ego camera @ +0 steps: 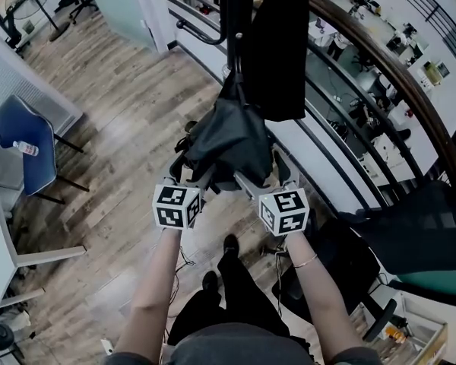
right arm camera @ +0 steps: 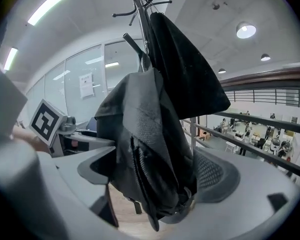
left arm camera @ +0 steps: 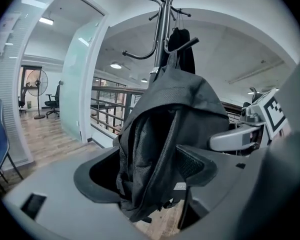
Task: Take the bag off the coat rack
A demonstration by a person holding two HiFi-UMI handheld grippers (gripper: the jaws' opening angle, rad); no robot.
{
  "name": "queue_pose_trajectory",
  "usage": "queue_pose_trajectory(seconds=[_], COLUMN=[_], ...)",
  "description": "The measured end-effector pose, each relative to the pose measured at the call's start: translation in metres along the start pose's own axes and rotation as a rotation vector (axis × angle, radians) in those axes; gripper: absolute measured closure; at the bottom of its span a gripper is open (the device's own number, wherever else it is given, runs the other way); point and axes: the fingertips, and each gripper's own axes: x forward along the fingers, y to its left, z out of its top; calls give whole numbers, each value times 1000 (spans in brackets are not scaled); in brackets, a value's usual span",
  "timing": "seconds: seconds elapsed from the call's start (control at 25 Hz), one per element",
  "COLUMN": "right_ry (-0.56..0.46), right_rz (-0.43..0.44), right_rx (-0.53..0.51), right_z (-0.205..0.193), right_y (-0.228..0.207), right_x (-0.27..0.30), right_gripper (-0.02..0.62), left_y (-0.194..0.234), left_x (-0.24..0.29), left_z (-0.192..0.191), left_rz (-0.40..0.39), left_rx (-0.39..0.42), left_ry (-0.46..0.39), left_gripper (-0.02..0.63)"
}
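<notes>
A dark grey backpack [ego camera: 228,143] hangs by its top loop from a hook of the black coat rack [ego camera: 232,14]. In the left gripper view the bag [left arm camera: 165,129] fills the gap between the jaws, and the left gripper [left arm camera: 150,171] is shut on its lower part. The right gripper [right arm camera: 155,176] is shut on the same bag [right arm camera: 145,144] from the other side. In the head view the left gripper [ego camera: 190,177] and the right gripper [ego camera: 267,172] hold the bag's bottom from below. A black garment [ego camera: 277,52] hangs on the rack just behind the bag.
A curved wooden railing [ego camera: 380,59] with a drop to a lower floor runs at the right. A black and green office chair [ego camera: 418,238] stands at the lower right. At the left a blue chair [ego camera: 38,166] holds a bottle [ego camera: 26,148].
</notes>
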Motion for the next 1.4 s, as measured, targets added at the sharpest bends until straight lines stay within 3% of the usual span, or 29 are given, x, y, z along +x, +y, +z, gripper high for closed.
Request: queue_pose_trajectory(seconds=[0.32, 0.56, 0.76, 1.4], right_ry=[31, 44, 46, 13], right_rz=[38, 35, 54, 49], right_rx=[-23, -51, -88, -168], right_z=[-5, -4, -5, -2], right_y=[-3, -8, -7, 5], right_x=[18, 26, 28, 26], right_gripper=[184, 325, 388, 535], left_y=[-4, -13, -16, -29], left_x=[19, 29, 34, 28], left_z=[4, 2, 2, 0], left_rz=[-73, -112, -105, -71], left_rx=[43, 65, 98, 50], left_ry=[9, 7, 0, 1], left_gripper=[275, 276, 281, 441])
